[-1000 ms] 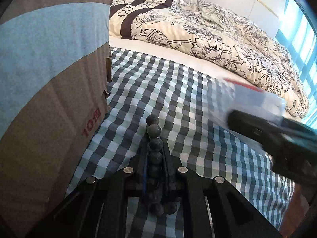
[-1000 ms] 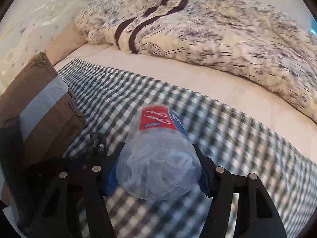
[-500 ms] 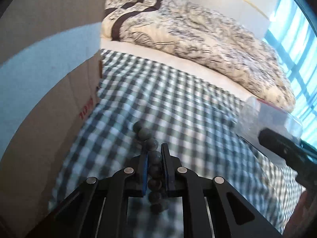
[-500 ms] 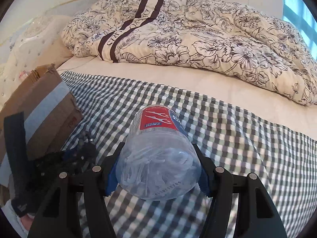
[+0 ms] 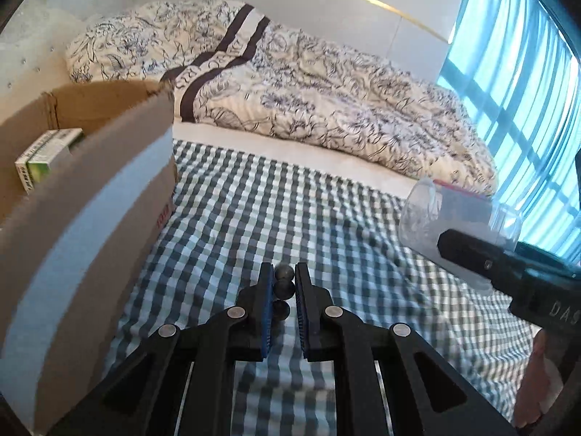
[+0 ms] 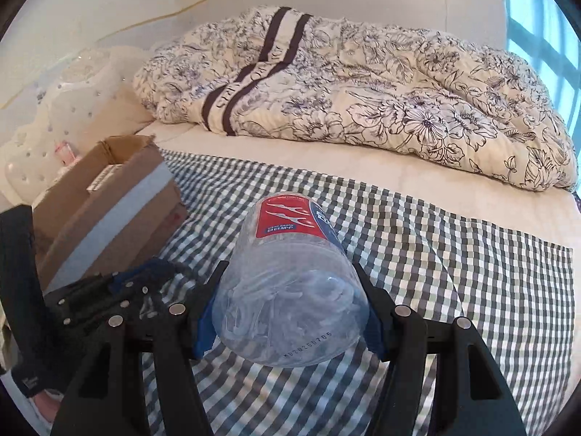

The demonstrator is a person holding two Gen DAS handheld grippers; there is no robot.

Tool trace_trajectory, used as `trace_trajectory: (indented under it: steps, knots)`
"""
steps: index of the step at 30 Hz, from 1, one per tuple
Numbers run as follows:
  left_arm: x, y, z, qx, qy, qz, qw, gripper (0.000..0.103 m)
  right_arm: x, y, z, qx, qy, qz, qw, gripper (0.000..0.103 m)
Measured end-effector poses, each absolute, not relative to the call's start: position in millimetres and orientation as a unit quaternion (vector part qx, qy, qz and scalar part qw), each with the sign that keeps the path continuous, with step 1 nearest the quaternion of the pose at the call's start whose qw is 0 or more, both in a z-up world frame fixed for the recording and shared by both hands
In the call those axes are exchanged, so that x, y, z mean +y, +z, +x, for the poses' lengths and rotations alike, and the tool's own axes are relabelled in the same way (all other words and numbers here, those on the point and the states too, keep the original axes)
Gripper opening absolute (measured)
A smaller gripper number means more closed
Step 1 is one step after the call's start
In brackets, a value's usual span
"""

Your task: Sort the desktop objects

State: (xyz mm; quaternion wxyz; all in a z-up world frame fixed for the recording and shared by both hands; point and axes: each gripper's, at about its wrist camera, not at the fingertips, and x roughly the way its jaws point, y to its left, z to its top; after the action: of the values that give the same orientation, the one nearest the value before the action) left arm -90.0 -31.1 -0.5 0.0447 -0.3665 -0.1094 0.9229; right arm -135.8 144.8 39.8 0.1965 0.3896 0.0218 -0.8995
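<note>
While I've got both grippers up over the checked cloth (image 5: 276, 196), the left gripper (image 5: 284, 283) has its jaws pulled in narrow around a string of dark beads (image 5: 283, 289), and I can count three of them stacked between the blue pads (image 5: 267, 309), the top one poking out just past the tips. The right gripper (image 6: 290, 290) is clamped on a clear plastic bottle (image 6: 290, 283), base end facing my camera, red and blue label (image 6: 290, 221) on the far part, and it looks empty and a bit crumpled inside. From the left wrist cam I can see that same bottle off to the right, lying roughly sideways in the black fingers (image 5: 472, 250), held up off the cloth. The cardboard box (image 5: 90, 218) sits right at the left edge of the cloth, open on top, with a pale blue band of tape along its side, and there's a small green and white carton (image 5: 45, 158) already lying inside it. Beads are just beside the box wall, not over the opening. Behind all this is the bed with a floral duvet (image 6: 363, 101) bunched up, and a window with a blue curtain (image 5: 515, 91) on the right
</note>
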Motion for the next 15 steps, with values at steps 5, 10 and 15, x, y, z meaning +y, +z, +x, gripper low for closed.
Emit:
trace_trajectory:
  steps: [5,10,15]
  knots:
    - [-27.8,22.8,-70.6,-0.105,0.929,-0.352,0.048,0.012,145.5,58.7,-113.6,0.024,-0.904,0.374,0.205,0.063]
    - [-25.0,43.4,-53.0,-0.097,0.935,-0.337,0.050,0.012,145.4,78.0,-92.9,0.023,-0.911,0.355,0.209,0.063]
    - [-25.3,59.1,-40.7,-0.092,0.940,-0.326,0.047,0.012,142.5,91.3,-78.4,0.025,-0.913,0.344,0.217,0.063]
